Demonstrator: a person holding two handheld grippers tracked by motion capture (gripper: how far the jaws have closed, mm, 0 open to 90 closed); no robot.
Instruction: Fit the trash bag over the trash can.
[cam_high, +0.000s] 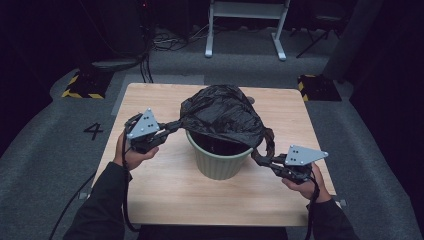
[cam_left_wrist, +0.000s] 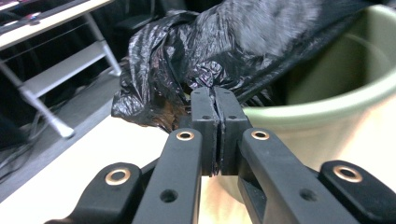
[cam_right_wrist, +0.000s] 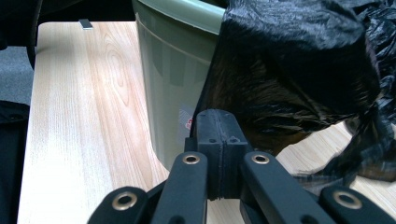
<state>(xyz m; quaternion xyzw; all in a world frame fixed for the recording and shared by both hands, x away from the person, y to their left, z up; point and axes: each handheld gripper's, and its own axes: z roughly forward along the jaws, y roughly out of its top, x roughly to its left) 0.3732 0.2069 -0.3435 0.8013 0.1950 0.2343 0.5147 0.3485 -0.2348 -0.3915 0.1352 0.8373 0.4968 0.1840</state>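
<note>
While both grippers are clamping the black bin bag (cam_high: 222, 117) over the green bin (cam_high: 220, 160) mid-surface, left gripper (cam_high: 169, 127) and right gripper (cam_high: 263, 161) are stretching it; next, pulling its rim down around the bin lip.

Glossy black plastic bag (cam_high: 222, 117) with crinkled grey highlights, draped over a pale sage-green ribbed bin (cam_high: 220, 160). Light wood-grain tabletop (cam_high: 165, 195). Matte black left gripper (cam_high: 167, 130) and right gripper (cam_high: 264, 161), each bearing brass-coloured rivets and a grey plate with dark dots. Yellow-and-black striped blocks (cam_high: 80, 86) beyond the tabletop's far corners.
</note>
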